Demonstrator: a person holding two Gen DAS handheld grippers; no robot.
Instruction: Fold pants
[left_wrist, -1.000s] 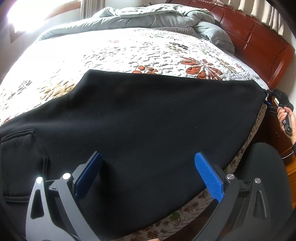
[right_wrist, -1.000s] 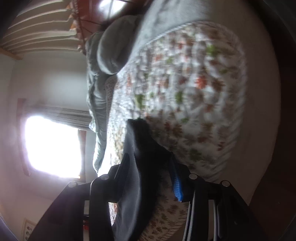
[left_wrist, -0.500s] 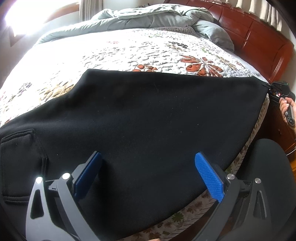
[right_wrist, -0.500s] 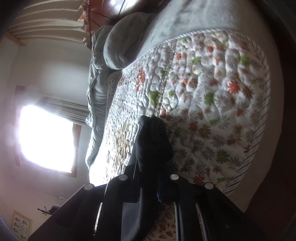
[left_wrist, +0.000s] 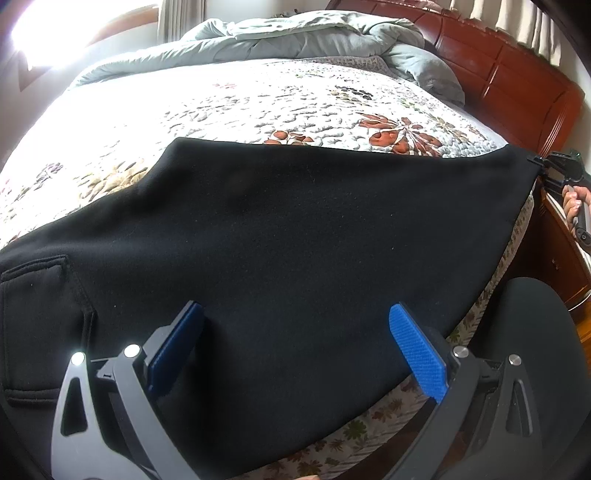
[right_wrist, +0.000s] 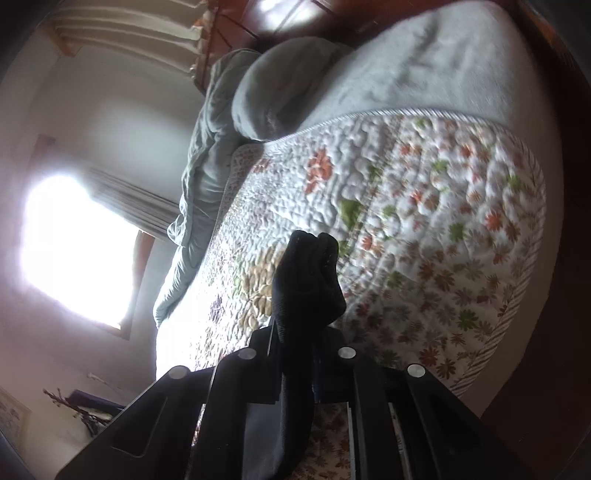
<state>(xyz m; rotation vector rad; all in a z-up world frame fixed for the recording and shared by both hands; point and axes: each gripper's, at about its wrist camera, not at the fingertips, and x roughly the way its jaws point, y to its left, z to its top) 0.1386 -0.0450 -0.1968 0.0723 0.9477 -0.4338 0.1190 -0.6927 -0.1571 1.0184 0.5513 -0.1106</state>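
Left gripper (left_wrist: 295, 343) fingers wide apart over black pants (left_wrist: 295, 240) spread on floral quilt (left_wrist: 258, 96). Right gripper (right_wrist: 303, 354) clamps bunched hem, apparently; only the left view shows the pocket (left_wrist: 40, 314).

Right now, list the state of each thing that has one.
black pants: spread flat across the quilt, one end pinched.
left tool: open, over the pants.
right tool: shut on the pants.
grey duvet: bunched by the headboard.
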